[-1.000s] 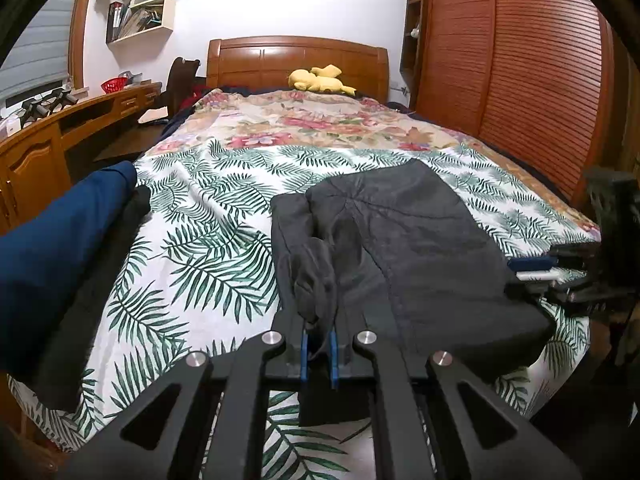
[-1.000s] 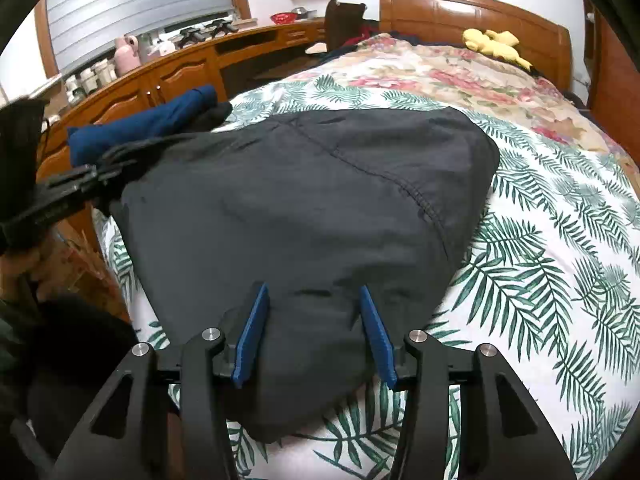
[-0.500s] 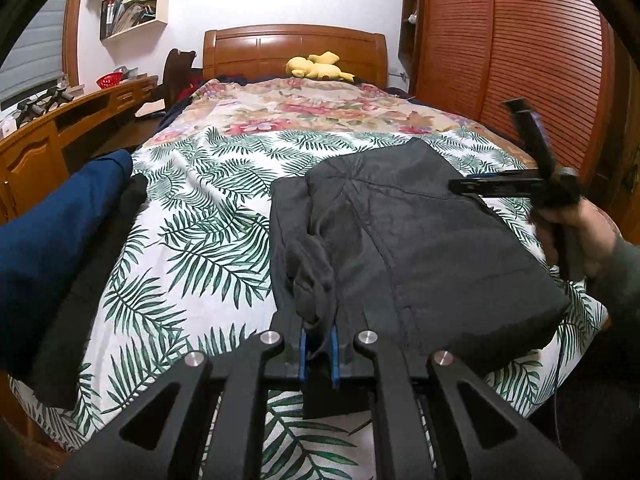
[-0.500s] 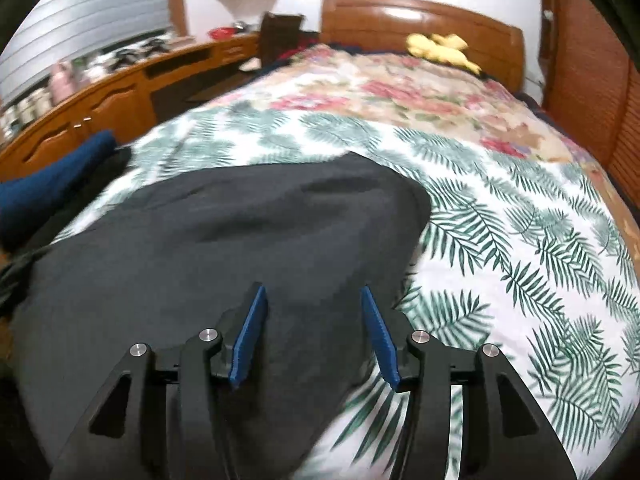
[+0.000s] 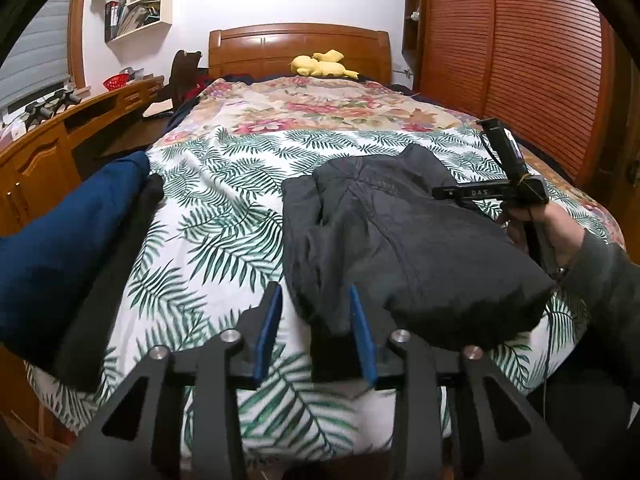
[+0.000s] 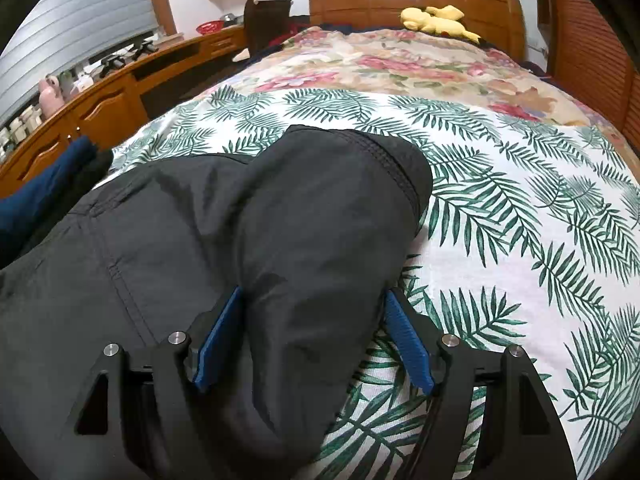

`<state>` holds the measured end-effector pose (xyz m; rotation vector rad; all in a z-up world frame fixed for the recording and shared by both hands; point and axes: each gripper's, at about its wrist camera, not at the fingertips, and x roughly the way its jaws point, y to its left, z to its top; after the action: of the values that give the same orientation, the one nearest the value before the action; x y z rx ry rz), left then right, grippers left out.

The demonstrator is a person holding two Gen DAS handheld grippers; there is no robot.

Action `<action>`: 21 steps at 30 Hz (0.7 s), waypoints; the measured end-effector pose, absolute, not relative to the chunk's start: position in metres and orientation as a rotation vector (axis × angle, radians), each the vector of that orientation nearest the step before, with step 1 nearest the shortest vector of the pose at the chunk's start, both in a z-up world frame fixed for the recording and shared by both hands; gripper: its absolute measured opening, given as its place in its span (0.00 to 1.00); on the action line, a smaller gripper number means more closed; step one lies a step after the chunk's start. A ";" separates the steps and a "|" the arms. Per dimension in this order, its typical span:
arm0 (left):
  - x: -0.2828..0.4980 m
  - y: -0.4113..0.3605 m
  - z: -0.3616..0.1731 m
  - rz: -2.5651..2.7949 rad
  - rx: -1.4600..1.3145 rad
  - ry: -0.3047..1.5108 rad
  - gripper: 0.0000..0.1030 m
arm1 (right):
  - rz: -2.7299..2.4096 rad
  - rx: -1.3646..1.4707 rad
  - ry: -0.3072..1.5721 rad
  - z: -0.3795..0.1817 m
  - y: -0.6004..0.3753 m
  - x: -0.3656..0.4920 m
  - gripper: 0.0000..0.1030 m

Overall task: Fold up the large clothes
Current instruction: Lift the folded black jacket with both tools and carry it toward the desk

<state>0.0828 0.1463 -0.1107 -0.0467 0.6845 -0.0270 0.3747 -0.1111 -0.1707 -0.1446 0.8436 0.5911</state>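
Your dark garment (image 5: 404, 248) is lying folded into a compact bundle on the bed (image 5: 224, 216), so little folding seems left. Your left claw (image 5: 316, 332) has just been opening and is standing spread, cloth edge loose between its pads. Your right claw (image 6: 316, 344), also just widening, is straddling the bundle's end without pinching.

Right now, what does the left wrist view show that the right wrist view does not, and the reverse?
Only the left wrist view shows the person's right hand holding the right claw over the dark garment, plus the left claw, whose jaws have just been opening, a fold still between them. Only the right wrist view shows the pink jug on the desk and the right claw's blue pads straddling a garment fold. Both show the palm-print sheet, the yellow plush toy and the blue garment.
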 end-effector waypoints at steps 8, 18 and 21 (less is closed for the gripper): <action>0.077 0.144 -0.134 -0.039 -0.058 0.747 0.37 | 0.615 -0.095 0.854 -0.172 -0.116 0.385 0.77; 0.096 0.128 -0.162 -0.064 -0.069 0.820 0.38 | 0.666 0.011 0.911 -0.183 -0.118 0.404 0.84; 0.100 0.125 -0.167 -0.063 -0.065 0.832 0.39 | 0.676 0.017 0.920 -0.185 -0.116 0.404 0.84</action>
<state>0.0999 0.1249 -0.1670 -0.0655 0.8319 -0.0627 0.4038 -0.1160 -0.1854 0.0167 0.9197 0.6756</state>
